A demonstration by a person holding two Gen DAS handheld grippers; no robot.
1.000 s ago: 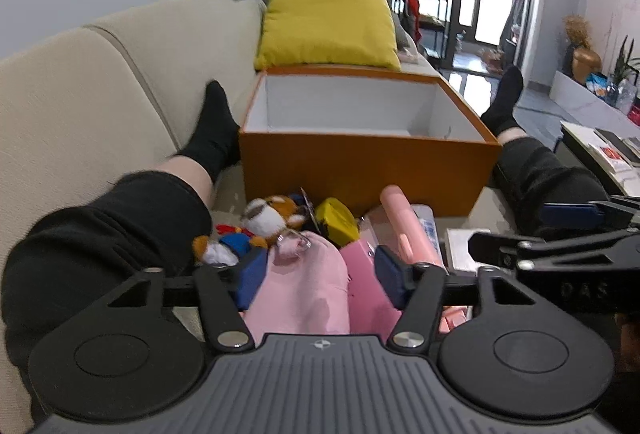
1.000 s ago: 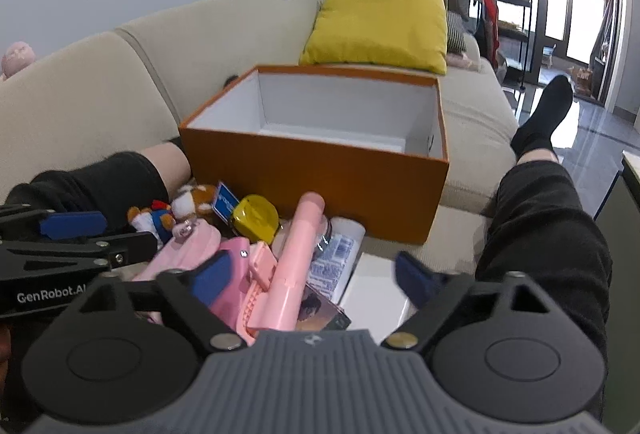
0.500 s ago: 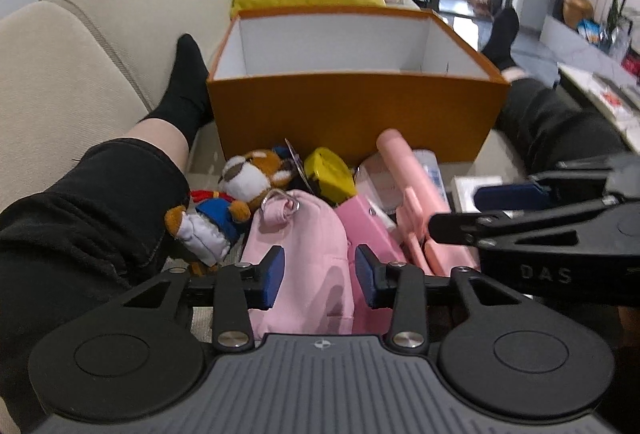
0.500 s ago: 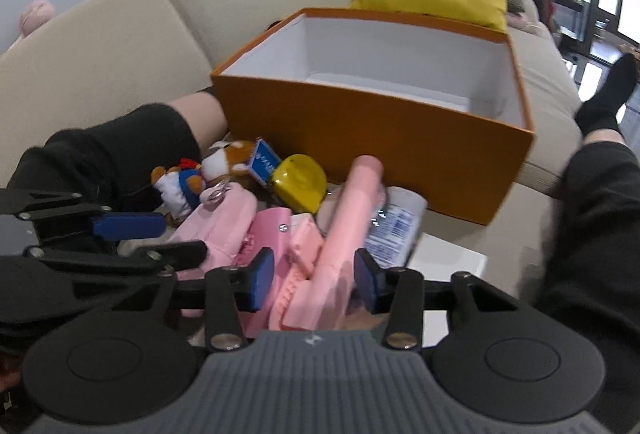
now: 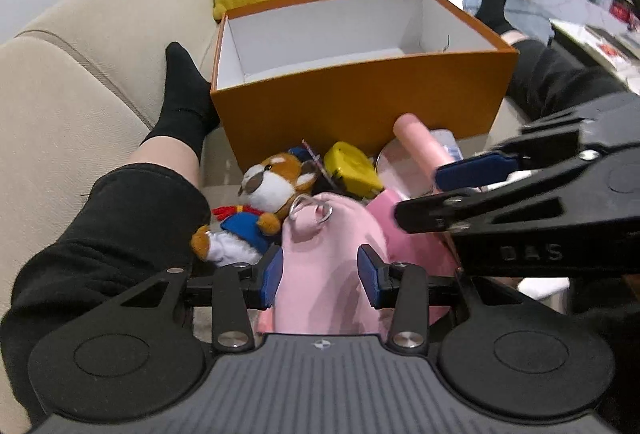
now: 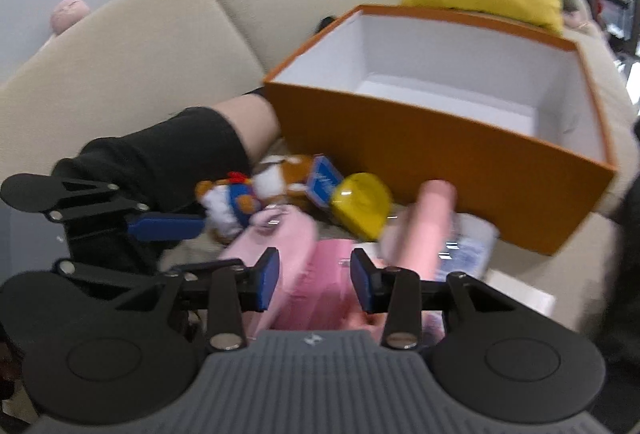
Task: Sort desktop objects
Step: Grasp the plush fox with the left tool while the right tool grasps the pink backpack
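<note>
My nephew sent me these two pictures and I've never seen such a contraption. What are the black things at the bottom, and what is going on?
No robot: a person sitting on a sofa holds a two-finger gripper in each hand, with a camera on each looking along its fingers. One picture is from the left gripper, the other from the right gripper. In front lie a fox plush, a yellow case, a pink tube and a pink pouch, beside an empty orange box. The left jaws have just narrowed around the pouch; whether they grip it is unclear. The right picture is blurred.

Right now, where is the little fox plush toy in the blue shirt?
In the left wrist view the fox plush toy lies left of the yellow tape measure, just before the orange cardboard box, beside the person's black-trousered knee.
</note>
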